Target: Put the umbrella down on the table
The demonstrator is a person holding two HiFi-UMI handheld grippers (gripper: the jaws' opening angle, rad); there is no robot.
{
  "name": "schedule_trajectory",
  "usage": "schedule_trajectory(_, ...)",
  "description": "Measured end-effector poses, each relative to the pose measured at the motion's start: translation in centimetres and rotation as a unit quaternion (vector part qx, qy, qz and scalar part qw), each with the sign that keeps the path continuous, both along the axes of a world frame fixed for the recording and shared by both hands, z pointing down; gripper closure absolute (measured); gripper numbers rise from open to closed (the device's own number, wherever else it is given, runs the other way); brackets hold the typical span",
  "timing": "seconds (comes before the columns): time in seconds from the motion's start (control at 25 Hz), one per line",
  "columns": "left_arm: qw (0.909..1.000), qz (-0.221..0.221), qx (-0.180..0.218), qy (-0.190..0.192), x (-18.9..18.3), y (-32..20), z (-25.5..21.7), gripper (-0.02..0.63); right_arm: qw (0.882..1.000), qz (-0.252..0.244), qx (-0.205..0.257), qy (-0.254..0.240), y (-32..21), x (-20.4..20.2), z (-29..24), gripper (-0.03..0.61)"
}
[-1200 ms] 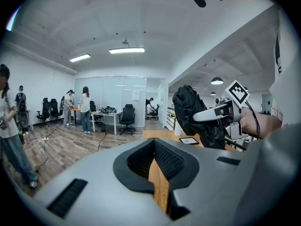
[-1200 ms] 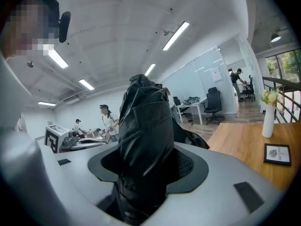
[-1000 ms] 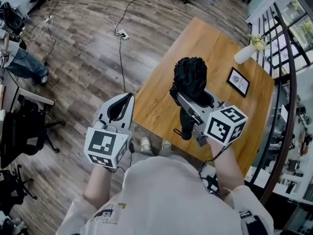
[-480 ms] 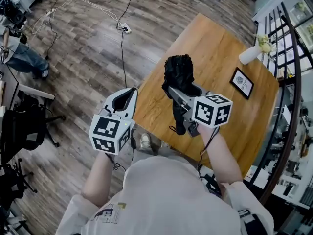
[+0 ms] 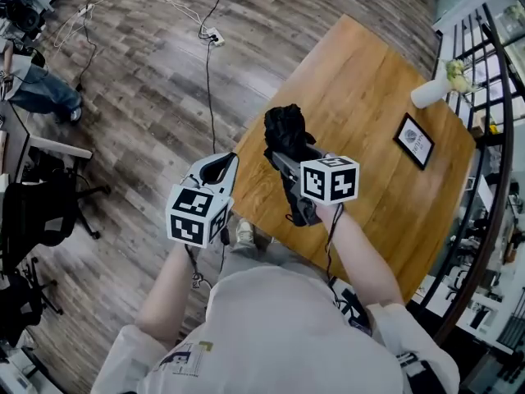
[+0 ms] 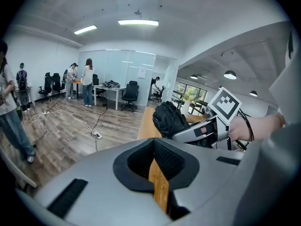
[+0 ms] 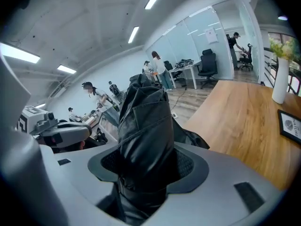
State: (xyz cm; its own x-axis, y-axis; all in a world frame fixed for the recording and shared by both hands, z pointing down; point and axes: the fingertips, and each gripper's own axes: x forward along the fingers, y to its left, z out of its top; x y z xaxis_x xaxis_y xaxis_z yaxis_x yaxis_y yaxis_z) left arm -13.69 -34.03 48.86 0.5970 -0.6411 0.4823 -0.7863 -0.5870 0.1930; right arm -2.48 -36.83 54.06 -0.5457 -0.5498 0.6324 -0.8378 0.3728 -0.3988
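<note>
Umbrella (image 5: 284,126) shifted left, clamped in right claw (image 5: 280,158).

Open office: grey-brown wood-plank floor (image 5: 139,97) with a white power strip (image 5: 215,37) and cables. Wooden table (image 5: 369,80) carries a white vase (image 5: 431,95) and a black picture frame (image 5: 413,140). Black office chair (image 5: 37,220) at left. Glass partition wall (image 6: 117,69), white desk (image 6: 106,88), lit ceiling panels (image 6: 138,22).

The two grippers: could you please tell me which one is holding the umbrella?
The right gripper: its fingers clamp the black folded umbrella, while the left gripper has its fingers shut on nothing.
</note>
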Motion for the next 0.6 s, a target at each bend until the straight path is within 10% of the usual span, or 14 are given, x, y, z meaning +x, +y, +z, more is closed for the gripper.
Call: schedule_trajectory(0.6,0.9916,-0.028,-0.126,0.000,-1.2,-0.6,12.1,0.597,0.991,0.018,-0.133,0.020,-1.3,-0.8,13.2,0.307)
